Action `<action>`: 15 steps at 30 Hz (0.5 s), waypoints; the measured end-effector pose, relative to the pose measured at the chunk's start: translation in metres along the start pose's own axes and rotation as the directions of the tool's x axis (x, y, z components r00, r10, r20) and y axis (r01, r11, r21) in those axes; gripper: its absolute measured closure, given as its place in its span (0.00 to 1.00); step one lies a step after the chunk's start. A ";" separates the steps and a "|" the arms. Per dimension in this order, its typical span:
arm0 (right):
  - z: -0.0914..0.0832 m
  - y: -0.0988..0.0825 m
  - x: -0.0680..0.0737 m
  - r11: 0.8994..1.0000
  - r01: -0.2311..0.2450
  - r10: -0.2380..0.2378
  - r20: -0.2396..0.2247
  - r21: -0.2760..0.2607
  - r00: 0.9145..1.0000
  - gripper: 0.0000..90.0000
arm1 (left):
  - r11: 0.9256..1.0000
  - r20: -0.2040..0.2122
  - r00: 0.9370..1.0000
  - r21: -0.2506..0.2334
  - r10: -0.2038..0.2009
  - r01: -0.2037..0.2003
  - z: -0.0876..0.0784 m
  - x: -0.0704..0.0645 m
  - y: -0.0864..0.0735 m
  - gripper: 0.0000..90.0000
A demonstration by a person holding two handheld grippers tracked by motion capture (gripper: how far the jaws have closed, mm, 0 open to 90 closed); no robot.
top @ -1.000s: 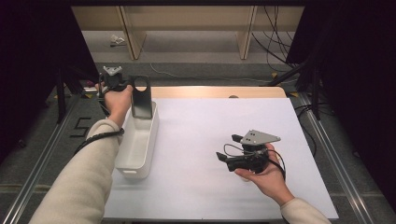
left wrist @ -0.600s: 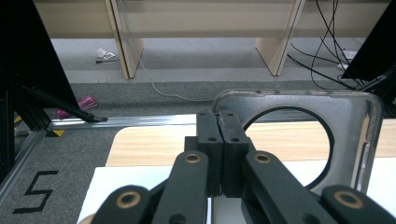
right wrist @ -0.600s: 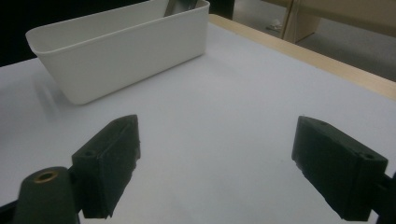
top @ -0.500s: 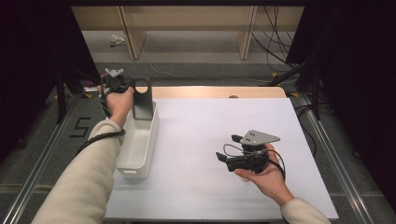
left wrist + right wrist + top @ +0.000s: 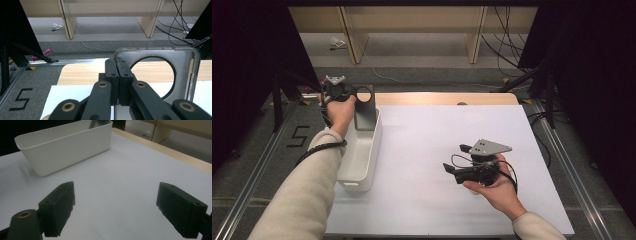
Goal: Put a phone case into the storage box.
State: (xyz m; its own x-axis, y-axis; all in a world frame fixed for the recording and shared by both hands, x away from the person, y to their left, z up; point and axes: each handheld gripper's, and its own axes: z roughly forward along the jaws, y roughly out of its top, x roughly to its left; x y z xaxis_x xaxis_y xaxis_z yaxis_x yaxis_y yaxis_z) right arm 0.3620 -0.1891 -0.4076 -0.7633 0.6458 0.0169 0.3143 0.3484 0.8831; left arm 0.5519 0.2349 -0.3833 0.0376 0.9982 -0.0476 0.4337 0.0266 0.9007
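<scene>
A see-through grey case (image 5: 183,72) with a large round hole stands upright, and my left gripper (image 5: 117,67) is shut on its left edge. From above, the case (image 5: 364,107) hangs over the far end of the white bin (image 5: 362,155), with the left gripper (image 5: 352,95) beside it at the table's far left corner. My right gripper (image 5: 456,157) lies in the hand on the white sheet, right of centre, jaws pointing left. In its own view the right gripper (image 5: 120,202) stands open with only bare sheet between the pads, and the bin (image 5: 62,150) sits farther off.
A white sheet (image 5: 437,130) covers the table, with a wooden strip (image 5: 437,98) along the far edge. Dark stands and cables (image 5: 532,70) rise past the far right corner. A "5" mark (image 5: 297,136) is on the floor at left.
The left hand has edged slightly toward the far side with the case still pinched. The right hand and its gripper have stayed put.
</scene>
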 end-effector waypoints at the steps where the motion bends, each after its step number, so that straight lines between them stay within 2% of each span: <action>1: 0.000 0.000 0.000 1.000 -0.001 0.001 0.001 0.000 1.000 0.18 | 1.000 0.000 1.000 0.002 0.000 0.000 0.000 0.000 -0.001 0.98; 15: 0.000 0.000 0.000 1.000 0.001 -0.001 -0.001 0.001 1.000 0.18 | 1.000 0.000 1.000 0.011 0.014 -0.014 0.004 -0.001 -0.004 0.98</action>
State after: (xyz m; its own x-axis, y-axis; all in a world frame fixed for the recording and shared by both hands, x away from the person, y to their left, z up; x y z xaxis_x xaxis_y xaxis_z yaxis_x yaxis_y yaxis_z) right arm 0.3621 -0.1891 -0.4076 -0.7641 0.6448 0.0168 0.3143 0.3494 0.8827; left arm 0.5535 0.2335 -0.3884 0.0440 0.9984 -0.0353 0.4432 0.0122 0.8963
